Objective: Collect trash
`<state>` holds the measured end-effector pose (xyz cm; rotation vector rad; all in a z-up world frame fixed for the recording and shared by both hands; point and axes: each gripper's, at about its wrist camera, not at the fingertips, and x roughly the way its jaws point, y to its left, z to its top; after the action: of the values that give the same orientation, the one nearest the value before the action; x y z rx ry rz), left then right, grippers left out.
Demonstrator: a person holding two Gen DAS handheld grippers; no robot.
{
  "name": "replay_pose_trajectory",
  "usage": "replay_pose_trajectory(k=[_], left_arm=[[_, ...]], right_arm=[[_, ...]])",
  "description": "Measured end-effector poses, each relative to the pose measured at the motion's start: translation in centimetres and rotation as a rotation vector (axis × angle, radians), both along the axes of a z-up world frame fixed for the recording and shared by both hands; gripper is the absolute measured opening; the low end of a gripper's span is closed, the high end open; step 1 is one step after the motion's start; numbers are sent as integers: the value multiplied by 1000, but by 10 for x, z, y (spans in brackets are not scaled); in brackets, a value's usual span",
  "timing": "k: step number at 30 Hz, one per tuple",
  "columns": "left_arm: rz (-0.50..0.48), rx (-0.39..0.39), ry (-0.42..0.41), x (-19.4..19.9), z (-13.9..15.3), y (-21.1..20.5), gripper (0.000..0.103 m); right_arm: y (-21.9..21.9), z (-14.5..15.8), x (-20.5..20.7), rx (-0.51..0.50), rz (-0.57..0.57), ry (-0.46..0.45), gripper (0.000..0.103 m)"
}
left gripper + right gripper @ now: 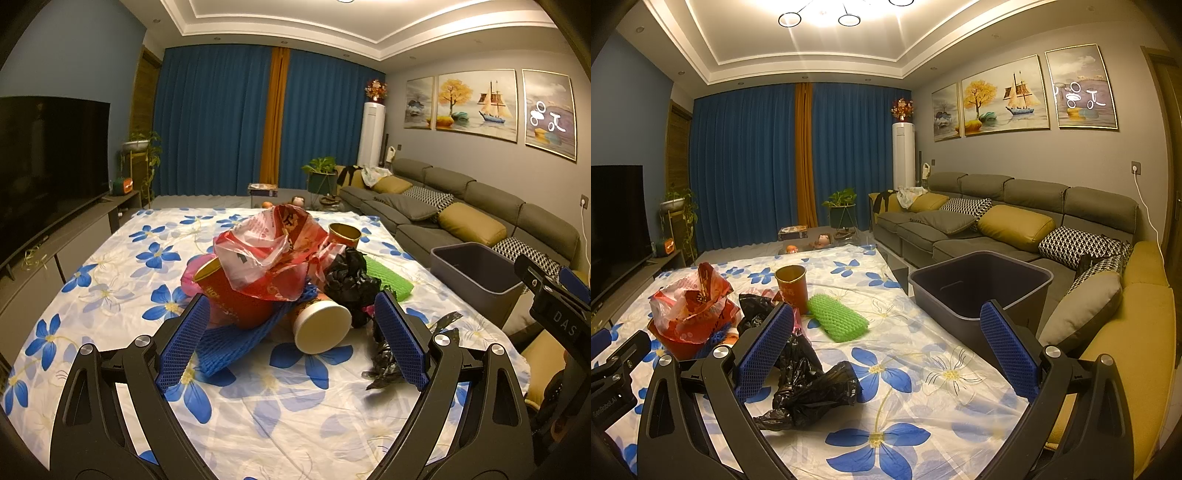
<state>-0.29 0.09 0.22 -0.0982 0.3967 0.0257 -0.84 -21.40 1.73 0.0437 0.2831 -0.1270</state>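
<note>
A pile of trash lies on the flowered tablecloth [110, 266]: a red-and-white plastic bag [266, 254], a red paper cup [232, 295] on its side, a blue foam net [236, 343], a tipped cup showing its white bottom [321, 328], crumpled black bags [351, 277], a green foam net [836, 317] and an upright gold-lined cup [791, 286]. My left gripper [291, 339] is open, just before the pile. My right gripper [886, 350] is open above the cloth, with a black bag [812, 391] by its left finger. A grey bin [979, 288] stands empty at the table's right edge.
A grey sofa [1015, 221] with yellow and patterned cushions runs along the right wall. A TV [48, 155] on a low cabinet stands at the left. Blue curtains, plants and a white air conditioner [904, 155] are at the far end.
</note>
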Motion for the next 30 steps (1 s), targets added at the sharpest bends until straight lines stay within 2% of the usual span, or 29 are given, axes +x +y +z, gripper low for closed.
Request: replay_pose_trajectory(k=[30], left_arm=[[0,0,1,0,0,0,89]], right_arm=[[0,-6,4,4,3,12,98]])
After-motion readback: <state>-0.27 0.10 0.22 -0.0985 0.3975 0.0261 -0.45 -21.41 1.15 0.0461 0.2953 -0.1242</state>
